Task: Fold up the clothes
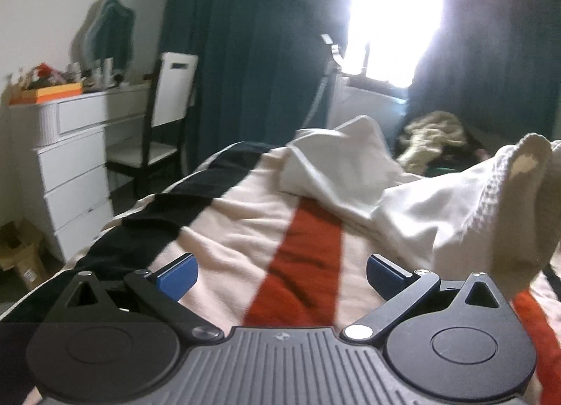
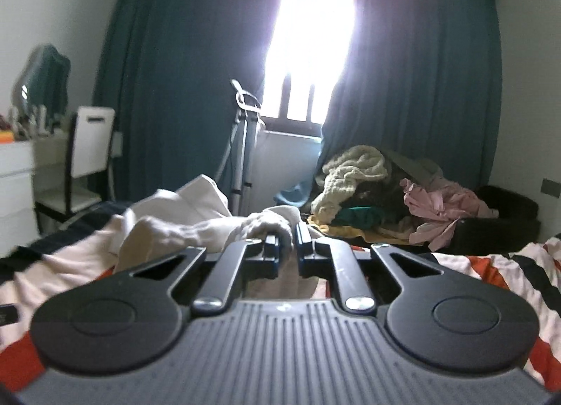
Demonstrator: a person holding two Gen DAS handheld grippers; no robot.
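Striped bed (image 1: 224, 230) carries the white garment (image 1: 350, 173). Right gripper (image 2: 287, 247) jaws pinch its hem, lifting it for a fold; left gripper (image 1: 280, 275) jaws spread, garment ahead-right.

White garment (image 1: 350, 166); cream blanket (image 1: 245, 230) striped red and black; teal curtains (image 2: 175, 72); blue fingers (image 1: 177, 279).

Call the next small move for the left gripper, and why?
Probably bring the left gripper forward and right to pinch a free edge of the white garment. Its jaws stand wide open over the striped blanket, holding nothing, while the right gripper looks shut on a bunched end of the garment, raised off the bed. A second grip would let it be spread for folding.
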